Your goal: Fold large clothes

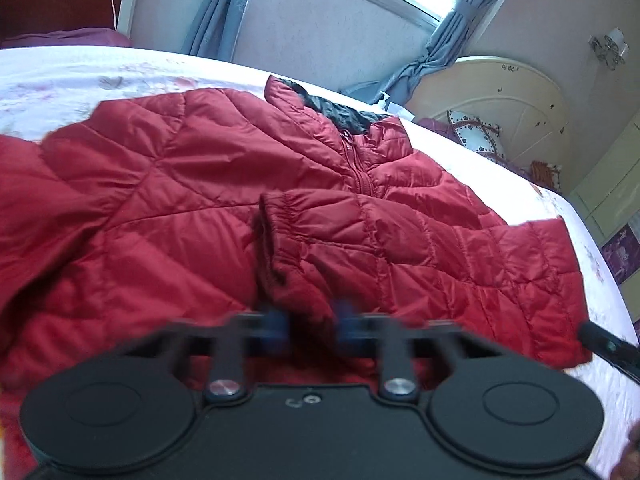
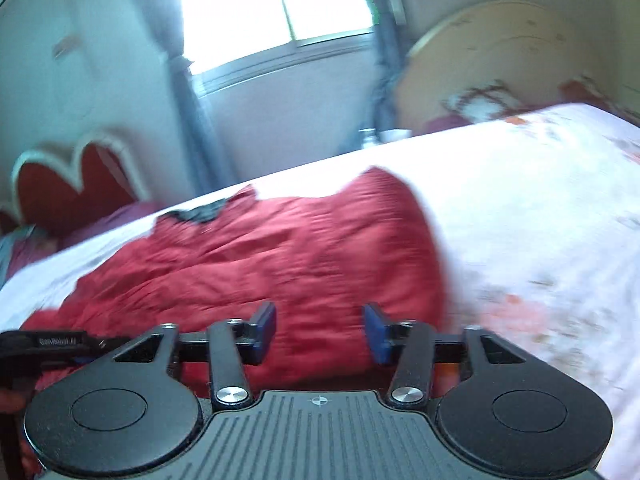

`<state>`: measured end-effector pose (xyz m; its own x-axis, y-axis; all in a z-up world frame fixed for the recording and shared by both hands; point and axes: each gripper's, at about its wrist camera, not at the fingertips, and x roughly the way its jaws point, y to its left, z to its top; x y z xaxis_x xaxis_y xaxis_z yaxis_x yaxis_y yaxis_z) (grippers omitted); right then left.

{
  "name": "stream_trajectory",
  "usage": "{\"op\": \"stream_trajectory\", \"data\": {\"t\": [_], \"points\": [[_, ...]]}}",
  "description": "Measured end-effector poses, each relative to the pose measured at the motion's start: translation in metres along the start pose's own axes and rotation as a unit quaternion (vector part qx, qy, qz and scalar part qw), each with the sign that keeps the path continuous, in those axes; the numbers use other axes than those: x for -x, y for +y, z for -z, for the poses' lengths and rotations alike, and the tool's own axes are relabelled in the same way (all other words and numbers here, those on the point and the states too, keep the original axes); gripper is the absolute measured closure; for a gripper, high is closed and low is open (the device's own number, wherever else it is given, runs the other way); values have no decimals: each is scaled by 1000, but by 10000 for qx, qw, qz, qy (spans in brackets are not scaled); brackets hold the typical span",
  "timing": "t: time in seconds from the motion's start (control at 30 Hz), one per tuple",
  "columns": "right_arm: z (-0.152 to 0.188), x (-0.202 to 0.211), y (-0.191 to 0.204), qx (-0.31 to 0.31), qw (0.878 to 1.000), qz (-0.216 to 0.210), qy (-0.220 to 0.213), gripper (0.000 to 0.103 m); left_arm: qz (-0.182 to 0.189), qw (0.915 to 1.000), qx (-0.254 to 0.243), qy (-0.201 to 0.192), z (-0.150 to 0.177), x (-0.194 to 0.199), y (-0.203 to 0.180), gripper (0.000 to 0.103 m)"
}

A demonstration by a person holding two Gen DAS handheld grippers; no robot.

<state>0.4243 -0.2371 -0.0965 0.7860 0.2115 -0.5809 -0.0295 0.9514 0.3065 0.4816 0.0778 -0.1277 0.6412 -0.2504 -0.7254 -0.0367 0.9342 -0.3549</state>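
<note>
A red quilted puffer jacket [image 1: 192, 184] lies front up on the white floral bed [image 1: 80, 76], collar with dark lining [image 1: 340, 114] toward the far side. One sleeve is folded across the chest, its elastic cuff [image 1: 276, 240] near the middle. My left gripper [image 1: 310, 324] is closed on the lower edge of that sleeve near the cuff. In the right wrist view the jacket [image 2: 260, 248] spreads ahead, blurred. My right gripper [image 2: 320, 332] is open and empty just above the jacket's near edge.
The right gripper's tip [image 1: 608, 346] shows at the jacket's right edge; the left gripper's body [image 2: 52, 346] shows at left. A cream headboard [image 1: 508, 108] and patterned pillow [image 1: 476, 134] stand at far right, curtains [image 1: 432, 52] and window behind, a red headboard [image 2: 76, 188] beyond.
</note>
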Motion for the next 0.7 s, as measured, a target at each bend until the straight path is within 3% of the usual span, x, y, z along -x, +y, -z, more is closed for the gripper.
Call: {"op": "stream_trajectory", "data": {"t": [0.13, 0.27, 0.4, 0.5, 0.6, 0.7], "points": [[-5, 8, -30, -398, 9986, 301, -148, 73, -70, 9989, 23, -453, -4, 13, 1, 96], [-11, 9, -44, -476, 9982, 366, -80, 73, -471, 9933, 76, -1054, -12, 57, 29, 97], [-11, -6, -41, -297, 9991, 271, 106, 73, -707, 9938, 54, -859, -7, 58, 50, 97], [-12, -19, -33, -137, 9994, 181, 248, 90, -659, 9950, -25, -745, 1, 50, 45, 97], [-15, -33, -23, 156, 9994, 144, 264, 90, -676, 9951, 41, -727, 7, 42, 43, 97], [-9, -65, -21, 550, 9943, 520, 756, 90, -749, 9948, 152, -672, 13, 35, 49, 97]]}}
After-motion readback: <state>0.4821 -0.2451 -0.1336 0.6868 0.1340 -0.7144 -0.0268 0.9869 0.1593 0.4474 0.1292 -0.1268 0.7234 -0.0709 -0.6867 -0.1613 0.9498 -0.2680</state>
